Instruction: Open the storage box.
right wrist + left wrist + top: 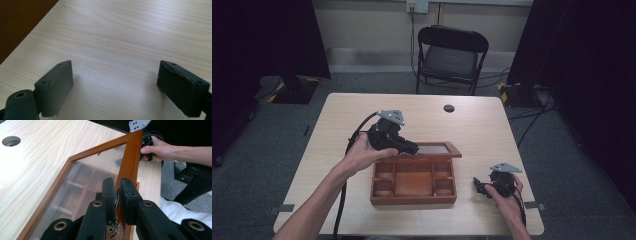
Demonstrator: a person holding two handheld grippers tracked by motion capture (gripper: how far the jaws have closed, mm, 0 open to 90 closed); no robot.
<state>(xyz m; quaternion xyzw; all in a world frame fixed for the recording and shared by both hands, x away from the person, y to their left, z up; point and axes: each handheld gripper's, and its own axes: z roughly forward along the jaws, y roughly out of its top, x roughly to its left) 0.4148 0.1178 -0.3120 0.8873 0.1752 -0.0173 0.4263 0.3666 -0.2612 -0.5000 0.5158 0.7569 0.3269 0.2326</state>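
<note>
Pinched together on a small brass clasp [113, 230], the left gripper [411, 148] jaws squeeze the ornate metal piece fixed to the front rail of the glass lid [82, 180], whose wooden frame runs away from the camera toward twelve o'clock in the left gripper view. Spread wide apart, the right gripper [479, 186] jaws hold nothing, with bare light wood grain of the table [130, 37] between them.

Nearest the person in the high view, the right hand [507, 200] grips its tool at about five o'clock on the table, just beside the right wall of the wooden box [413, 181] but apart from it. The box sits slightly toward six o'clock of the table's centre, open, its interior split into a large middle compartment and small ones on either side. Beyond it, the lid stands raised off the box's far edge, held up at its free rail by the left gripper, which the left hand [362, 152] brings in from nine o'clock.

Farther on, a round cable hole [449, 108] lies near the table's twelve o'clock edge. Past the table, a black folding chair [451, 57] stands on grey carpet.
</note>
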